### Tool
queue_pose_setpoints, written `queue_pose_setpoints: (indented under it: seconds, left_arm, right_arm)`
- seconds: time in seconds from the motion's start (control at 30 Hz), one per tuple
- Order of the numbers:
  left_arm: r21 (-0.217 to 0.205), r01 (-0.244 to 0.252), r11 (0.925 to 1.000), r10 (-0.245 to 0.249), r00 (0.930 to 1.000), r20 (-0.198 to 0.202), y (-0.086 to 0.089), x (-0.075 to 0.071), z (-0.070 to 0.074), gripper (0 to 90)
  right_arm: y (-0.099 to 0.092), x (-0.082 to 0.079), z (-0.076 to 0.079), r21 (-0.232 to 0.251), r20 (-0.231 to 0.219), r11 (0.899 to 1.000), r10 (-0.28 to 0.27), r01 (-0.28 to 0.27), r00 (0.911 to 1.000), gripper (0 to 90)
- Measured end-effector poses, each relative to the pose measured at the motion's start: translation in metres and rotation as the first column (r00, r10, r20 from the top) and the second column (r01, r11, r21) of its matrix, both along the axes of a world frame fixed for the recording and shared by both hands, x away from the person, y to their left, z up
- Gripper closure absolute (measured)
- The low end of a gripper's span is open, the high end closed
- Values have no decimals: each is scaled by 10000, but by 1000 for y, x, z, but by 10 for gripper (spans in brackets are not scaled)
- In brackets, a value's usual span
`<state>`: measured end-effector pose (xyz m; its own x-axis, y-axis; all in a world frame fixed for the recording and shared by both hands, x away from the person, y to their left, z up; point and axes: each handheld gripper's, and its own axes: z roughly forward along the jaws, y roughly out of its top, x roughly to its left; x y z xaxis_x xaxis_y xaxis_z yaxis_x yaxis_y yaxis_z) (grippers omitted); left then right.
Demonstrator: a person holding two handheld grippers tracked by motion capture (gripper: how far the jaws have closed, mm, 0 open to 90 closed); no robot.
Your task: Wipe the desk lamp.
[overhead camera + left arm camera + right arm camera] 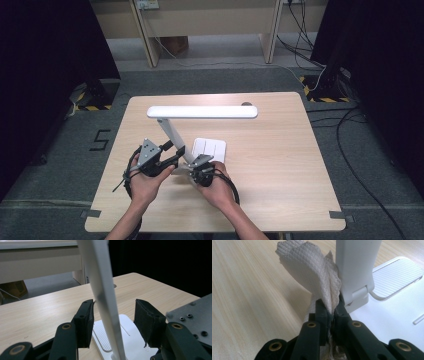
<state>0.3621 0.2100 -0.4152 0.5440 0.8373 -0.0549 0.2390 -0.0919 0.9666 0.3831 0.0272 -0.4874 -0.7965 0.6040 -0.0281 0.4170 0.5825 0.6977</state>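
Observation:
A white desk lamp stands on the table: a long head [202, 111], a slanted arm [172, 132] and a flat square base [210, 149]. My left gripper [176, 152] is open with the lamp arm [105, 302] between its jaws. The arm lies close to the left pad [85, 325] and there is a clear gap to the right pad. My right gripper [331, 307] is shut on a crumpled beige paper towel [314, 272]. It holds the towel against the foot of the lamp arm [355, 265], by the hinge on the base [392, 315].
The wooden table [280, 165] has bare surface to the right and front of the lamp. The right gripper's grey plate [192, 315] sits close beside my left jaws. Cables [350, 130] lie on the floor to the right, and desk legs [145, 35] stand behind.

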Motion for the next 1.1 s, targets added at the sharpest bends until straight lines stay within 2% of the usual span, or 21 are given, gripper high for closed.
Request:
queue_pose_setpoints:
  seconds: [0.33,0.4,0.5,0.53,0.63,0.77,0.8,0.87,1.1]
  left_arm:
    - [-123,-166,9998,168,9997,162,-3,8,3,531]
    - [-89,-252,9996,254,9995,192,-4,10,3,552]
    - [66,-470,9989,468,9984,303,-3,10,3,633]
    - [-1,-475,9989,474,9985,272,-3,11,3,650]
    - [114,-612,9981,607,9976,335,-5,9,4,655]
    - [118,-677,9976,673,9972,322,-5,8,4,658]
    - [127,-693,9975,688,9971,330,-6,8,4,659]
    - [158,-712,9973,707,9969,333,-6,8,4,659]
    - [133,-756,9971,751,9966,340,-7,7,4,662]
  right_arm:
    - [0,0,-1,31,-40,10000,-66,66,10000,856]
    - [-1,0,-1,28,4,10000,-25,25,10000,856]
    - [-1,0,0,-13,-106,9999,-102,102,9999,857]
    - [-2,0,0,-9,-128,10000,-81,81,9999,857]
    - [-4,-1,1,-161,-80,9998,-130,129,9999,857]
    - [-8,-3,1,-154,-310,9992,-362,357,9989,858]
    - [-10,-2,1,-204,-197,9994,-276,272,9994,858]
    - [-12,-3,1,-214,-285,9991,-377,371,9989,858]
    - [-27,-2,2,-379,-333,9981,-497,484,9982,858]
